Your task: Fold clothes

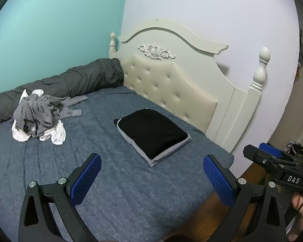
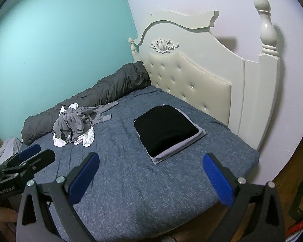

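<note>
A crumpled pile of grey and white clothes [image 1: 38, 117] [image 2: 74, 127] lies on the blue bed cover [image 1: 115, 181] [image 2: 131, 181] toward the left, near the wall. A folded black garment [image 1: 151, 133] [image 2: 163, 129] rests on a folded grey one [image 1: 171, 151] [image 2: 181, 147], stacked near the headboard. My left gripper [image 1: 152, 173] is open above the near part of the bed, nothing between its blue pads. My right gripper [image 2: 153, 171] is open too, holding nothing, and it shows at the right edge of the left wrist view [image 1: 272, 159].
A rolled dark grey duvet [image 1: 70, 80] [image 2: 103, 92] runs along the teal wall. A cream tufted headboard [image 1: 167, 80] [image 2: 192, 78] with posts stands at the bed's right end. Wooden floor [image 1: 210, 217] shows beyond the near bed edge. A person's hand [image 1: 301, 205] holds the right gripper.
</note>
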Motion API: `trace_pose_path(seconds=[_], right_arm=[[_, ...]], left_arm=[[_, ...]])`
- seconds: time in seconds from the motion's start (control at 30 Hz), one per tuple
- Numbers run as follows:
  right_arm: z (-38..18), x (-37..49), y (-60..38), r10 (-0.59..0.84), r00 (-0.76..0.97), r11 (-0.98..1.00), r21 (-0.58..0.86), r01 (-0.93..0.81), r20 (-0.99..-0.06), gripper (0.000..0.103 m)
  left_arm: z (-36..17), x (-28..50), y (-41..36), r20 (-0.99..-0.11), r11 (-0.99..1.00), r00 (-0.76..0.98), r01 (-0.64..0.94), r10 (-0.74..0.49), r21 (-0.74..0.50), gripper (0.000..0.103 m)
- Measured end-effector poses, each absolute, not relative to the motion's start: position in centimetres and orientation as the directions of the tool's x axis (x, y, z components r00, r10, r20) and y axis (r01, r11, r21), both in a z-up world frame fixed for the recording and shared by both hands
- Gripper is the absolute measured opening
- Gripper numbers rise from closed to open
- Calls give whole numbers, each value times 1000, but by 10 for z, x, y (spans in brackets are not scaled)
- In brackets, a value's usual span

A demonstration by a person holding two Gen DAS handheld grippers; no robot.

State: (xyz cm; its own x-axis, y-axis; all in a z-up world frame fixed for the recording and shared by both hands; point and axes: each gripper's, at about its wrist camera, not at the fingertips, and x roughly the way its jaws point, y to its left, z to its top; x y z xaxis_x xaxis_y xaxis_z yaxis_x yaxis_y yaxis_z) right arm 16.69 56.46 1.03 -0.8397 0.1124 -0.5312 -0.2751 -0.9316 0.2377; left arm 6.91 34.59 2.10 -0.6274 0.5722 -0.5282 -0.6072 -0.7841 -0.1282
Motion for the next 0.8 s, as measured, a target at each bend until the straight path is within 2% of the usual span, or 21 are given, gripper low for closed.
trace_pose_path(seconds=[0.8], right_arm=[[-1,169,557,115,-829,-938,214,-272,-547,103]], left_arm=[[9,73,338,-539,-795,-640,-598,548,-98,103]])
